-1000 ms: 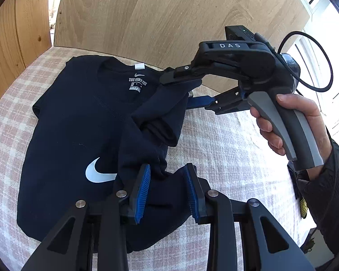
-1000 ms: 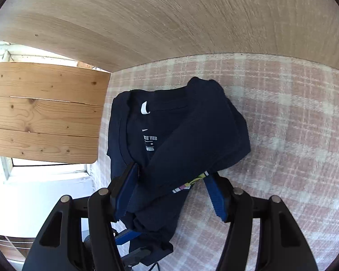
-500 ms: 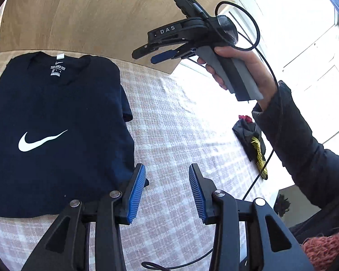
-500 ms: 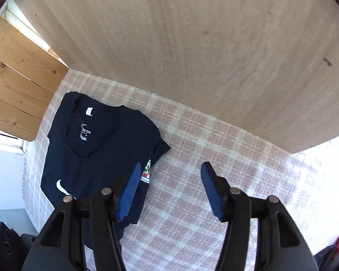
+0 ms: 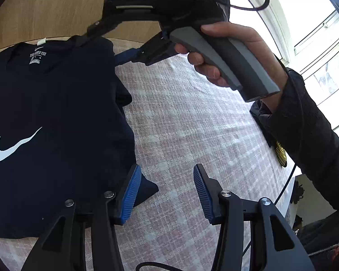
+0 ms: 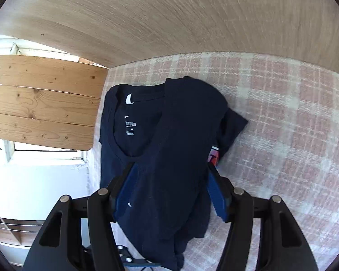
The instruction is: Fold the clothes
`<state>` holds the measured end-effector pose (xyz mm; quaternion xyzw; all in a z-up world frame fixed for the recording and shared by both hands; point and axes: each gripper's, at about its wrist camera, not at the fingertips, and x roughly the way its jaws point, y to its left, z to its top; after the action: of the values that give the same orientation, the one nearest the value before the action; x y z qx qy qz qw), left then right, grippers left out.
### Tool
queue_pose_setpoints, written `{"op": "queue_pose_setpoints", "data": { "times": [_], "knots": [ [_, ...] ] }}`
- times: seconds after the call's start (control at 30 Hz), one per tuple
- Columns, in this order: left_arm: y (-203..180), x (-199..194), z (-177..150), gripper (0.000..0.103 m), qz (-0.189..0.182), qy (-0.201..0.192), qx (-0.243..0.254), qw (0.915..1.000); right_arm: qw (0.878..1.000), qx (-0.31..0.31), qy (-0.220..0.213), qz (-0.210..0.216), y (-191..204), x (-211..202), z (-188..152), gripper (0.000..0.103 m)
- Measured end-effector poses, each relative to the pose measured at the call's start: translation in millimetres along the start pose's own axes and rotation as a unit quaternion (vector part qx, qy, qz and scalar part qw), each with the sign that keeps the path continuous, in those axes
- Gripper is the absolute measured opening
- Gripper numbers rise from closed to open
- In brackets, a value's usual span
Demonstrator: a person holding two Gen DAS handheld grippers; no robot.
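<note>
A navy T-shirt (image 5: 56, 117) with a white swoosh lies front up on a pink plaid cloth (image 5: 192, 124). My left gripper (image 5: 167, 192) hovers at its lower right hem corner (image 5: 149, 188). Its jaws are opening, with only that corner beside the left pad and plaid cloth in the gap. A hand (image 5: 226, 45) holds my right gripper (image 5: 101, 45) at the shirt's right shoulder. In the right wrist view the shirt (image 6: 180, 135) fills the space between the blue pads of the right gripper (image 6: 171, 189). These jaws stand wide, and a raised fold lies partly over the collar.
A wood-grain wall (image 6: 169, 18) stands just behind the collar end. Wooden planks (image 6: 43, 103) are beyond the shirt's far side. The plaid cloth (image 6: 282, 135) runs on to the right of the shirt. A dark bundle with a yellow patch (image 5: 281, 155) lies past its right edge, under the person's sleeve (image 5: 316, 146).
A second ago both grippers held the shirt's side lifted over its front. Half a second ago it lay flat, both grippers off it. Now both are at that edge again, left jaws wider.
</note>
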<state>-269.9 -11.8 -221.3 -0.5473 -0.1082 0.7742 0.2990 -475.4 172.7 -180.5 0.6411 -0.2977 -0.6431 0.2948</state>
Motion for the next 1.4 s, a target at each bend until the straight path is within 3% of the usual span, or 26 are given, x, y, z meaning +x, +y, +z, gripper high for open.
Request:
{"op": "queue_pose_setpoints", "data": {
  "times": [0.03,0.13,0.27,0.37,0.4,0.43,0.47,0.5,0.57,0.7,0.83,0.9,0.97,1.0,1.1,1.23,1.37,1.4],
  "knots": [
    [-2.3,5.4,-3.1,0.046,-0.002,0.011,0.004,0.9999,1.0,0.009,-0.002,0.028,0.6,-0.4,-0.2,0.06],
    [-10.6,4.7,-11.2,0.046,-0.015,0.021,0.019,0.9995,0.995,-0.032,-0.034,-0.084,10.3,-18.3,-6.6,0.06],
    [-7.9,-22.1,-11.3,0.046,-0.014,-0.012,0.009,0.9998,0.999,-0.025,-0.033,-0.015,7.2,-43.9,-34.9,0.06],
    [0.8,-40.7,-5.9,0.047,0.01,-0.044,-0.004,0.999,0.98,-0.131,-0.074,-0.132,23.2,-54.4,-65.3,0.06],
    [4.2,-44.9,-3.5,0.047,0.018,-0.054,-0.01,0.9983,0.969,-0.167,-0.084,-0.162,28.2,-54.7,-75.6,0.054],
    [6.9,-46.6,-1.5,0.048,0.022,-0.058,-0.015,0.9979,0.967,-0.183,-0.078,-0.161,29.5,-51.3,-82.7,0.028],
    [9.4,-47.4,0.2,0.048,0.025,-0.061,-0.019,0.9977,0.967,-0.189,-0.063,-0.158,29.6,-45.0,-87.1,0.009],
    [11.0,-47.8,1.4,0.048,0.029,-0.062,-0.02,0.9975,0.965,-0.195,-0.052,-0.167,30.3,-37.8,-90.2,0.002],
    [12.5,-47.1,3.7,0.048,0.035,-0.062,-0.02,0.9972,0.962,-0.209,-0.033,-0.173,31.2,-22.5,-93.5,0.002],
    [13.7,-44.7,4.9,0.048,0.036,-0.061,-0.024,0.9972,0.961,-0.236,-0.017,-0.146,39.1,-1.0,-98.6,0.002],
    [15.8,-42.4,5.7,0.048,0.034,-0.059,-0.029,0.9972,0.955,-0.246,0.006,-0.163,38.6,19.4,-93.7,0.002],
    [14.3,-37.2,7.8,0.048,0.038,-0.055,-0.025,0.9975,0.964,-0.237,0.021,-0.123,41.5,25.2,-89.7,0.002],
    [12.4,-36.1,9.1,0.048,0.035,-0.055,-0.02,0.9977,0.975,-0.218,0.012,-0.048,51.2,19.7,-83.3,0.002],
    [12.0,-35.7,9.8,0.048,0.035,-0.054,-0.019,0.9978,0.975,-0.217,-0.004,-0.047,55.9,14.9,-80.1,0.002],
    [12.1,-34.5,11.3,0.048,0.036,-0.053,-0.015,0.9979,0.954,-0.258,-0.02,-0.151,57.5,14.2,-78.5,0.003],
    [15.1,-35.1,12.4,0.048,0.028,-0.054,-0.016,0.998,0.967,-0.202,-0.024,-0.153,25.0,3.3,-70.7,0.003],
    [14.0,-30.6,15.7,0.048,0.024,-0.053,-0.011,0.9983,0.973,-0.193,-0.008,-0.124,25.5,16.3,-71.7,0.006],
    [12.4,-29.1,16.7,0.048,0.022,-0.052,-0.009,0.9984,0.975,-0.197,0.013,-0.102,28.9,22.5,-73.2,0.006]
  ]
}}
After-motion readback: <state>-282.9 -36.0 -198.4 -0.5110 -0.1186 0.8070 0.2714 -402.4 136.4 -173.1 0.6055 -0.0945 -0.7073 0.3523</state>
